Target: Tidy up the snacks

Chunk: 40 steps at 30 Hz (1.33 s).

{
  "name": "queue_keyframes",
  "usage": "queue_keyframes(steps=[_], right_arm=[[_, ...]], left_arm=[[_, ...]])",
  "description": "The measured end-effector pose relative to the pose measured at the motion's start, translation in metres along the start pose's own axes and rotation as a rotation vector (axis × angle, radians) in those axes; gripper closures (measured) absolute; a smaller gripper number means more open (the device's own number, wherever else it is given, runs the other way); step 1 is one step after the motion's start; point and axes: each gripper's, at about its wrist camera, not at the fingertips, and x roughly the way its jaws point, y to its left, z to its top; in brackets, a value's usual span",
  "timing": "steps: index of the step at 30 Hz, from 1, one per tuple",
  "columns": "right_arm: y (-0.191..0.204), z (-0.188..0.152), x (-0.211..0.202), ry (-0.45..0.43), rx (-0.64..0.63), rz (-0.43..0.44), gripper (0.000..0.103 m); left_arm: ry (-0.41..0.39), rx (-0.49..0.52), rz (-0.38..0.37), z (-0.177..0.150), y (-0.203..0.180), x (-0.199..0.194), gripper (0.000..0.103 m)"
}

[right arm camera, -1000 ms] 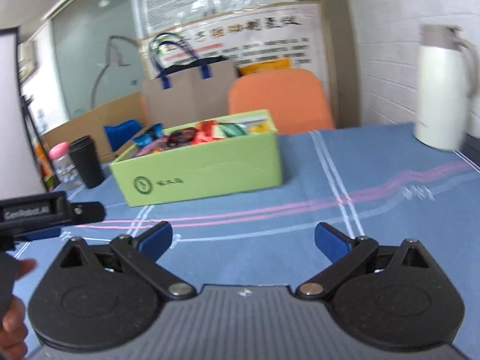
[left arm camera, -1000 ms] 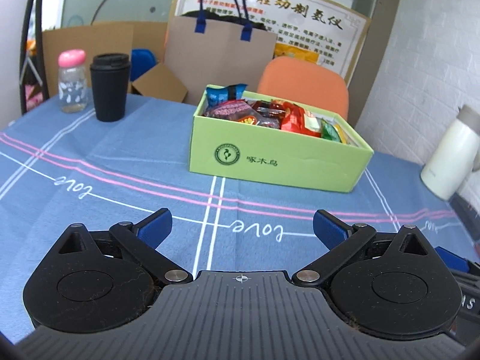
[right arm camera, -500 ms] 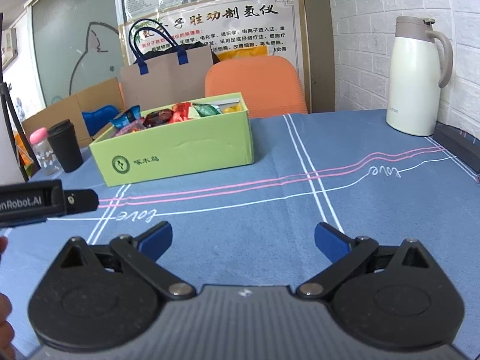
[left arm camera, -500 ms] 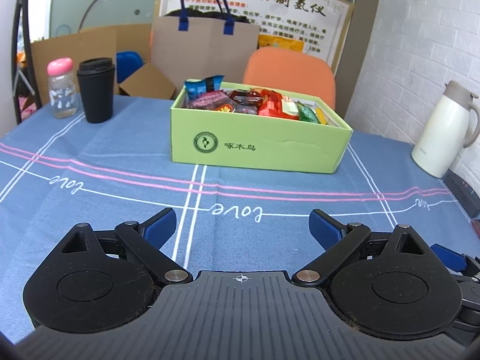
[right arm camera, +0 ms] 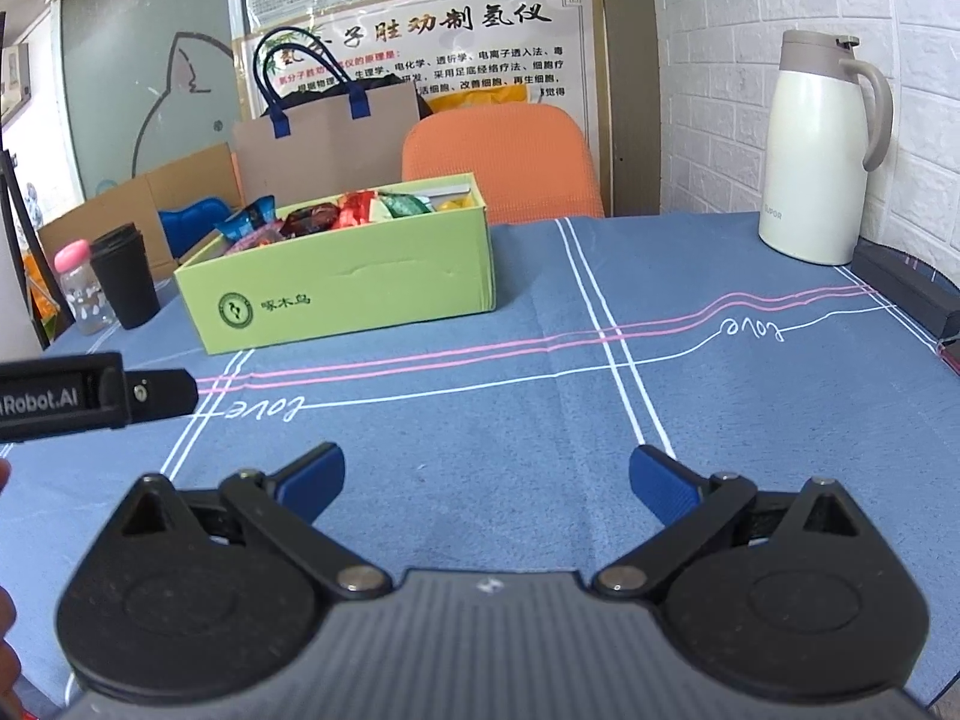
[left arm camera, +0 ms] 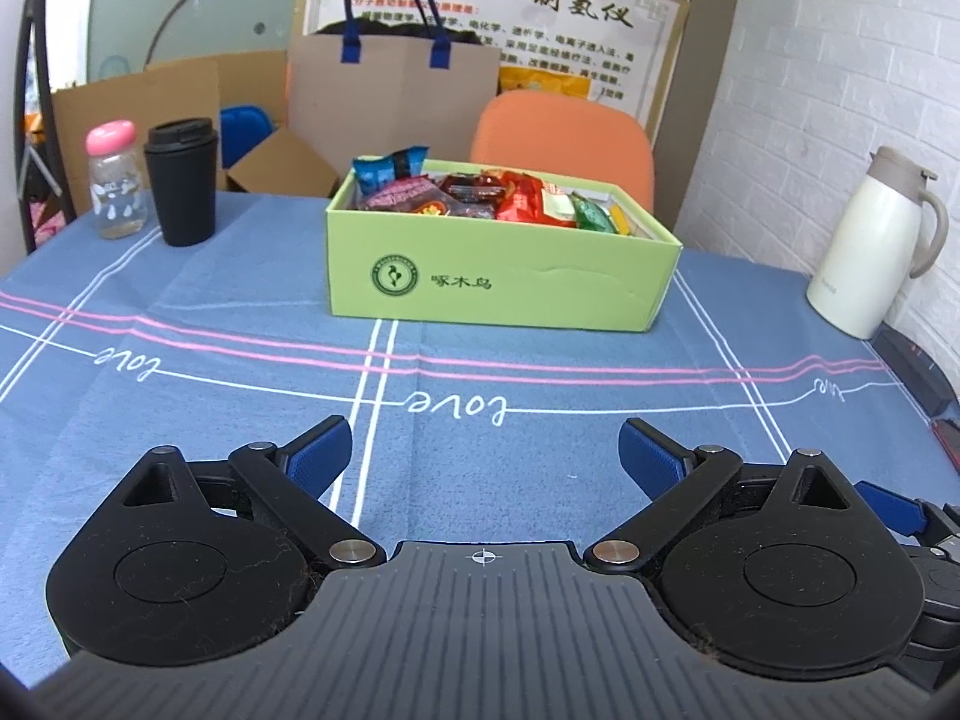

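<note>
Now both tongs hover low over the blue-clothed counter (left arm camera: 180, 276), empty. Left tongs (left arm camera: 483, 450) gape wide with only cloth between the blue pads (left arm camera: 315, 459); right tongs (right arm camera: 486, 480) gape just as wide, holding nothing. At 12 o'clock from the left tongs sits the green box (left arm camera: 498, 282), snacks (left arm camera: 480, 195) heaped inside. A black cup (left arm camera: 180, 183) and a bottle (left arm camera: 114, 180) stand at 10 o'clock, a white jug (left arm camera: 864, 246) at 2 o'clock.

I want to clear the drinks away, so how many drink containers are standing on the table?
3: a pink-capped bottle and a black cup side by side left of the green box, and a white jug at the right by the wall.
</note>
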Motion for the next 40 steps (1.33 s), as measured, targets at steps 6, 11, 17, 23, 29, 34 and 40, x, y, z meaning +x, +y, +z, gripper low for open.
queue_keyframes(steps=[6,11,17,23,29,34,40], right_arm=[[0.005,0.001,-0.003,-0.001,-0.017,0.003,0.003],[0.003,0.002,-0.001,-0.001,-0.029,-0.001,0.003],[0.002,0.002,0.008,0.017,-0.026,-0.011,0.003],[0.005,0.001,0.016,0.033,-0.023,-0.019,0.003],[0.007,0.000,0.022,0.050,-0.041,-0.018,0.003],[0.008,0.000,0.025,0.058,-0.049,-0.019,0.003],[0.004,0.000,0.027,0.064,-0.038,-0.026,0.003]], left_arm=[[-0.005,-0.002,0.002,0.001,0.002,-0.002,0.018],[0.005,0.003,-0.006,0.001,0.002,0.003,0.018],[0.019,0.000,-0.008,0.002,0.003,0.011,0.018],[0.035,-0.011,-0.004,0.000,0.007,0.018,0.018],[0.034,-0.027,0.007,0.000,0.013,0.021,0.018],[0.041,-0.046,0.013,0.000,0.019,0.027,0.022],[0.043,-0.047,0.010,0.001,0.020,0.029,0.022]])
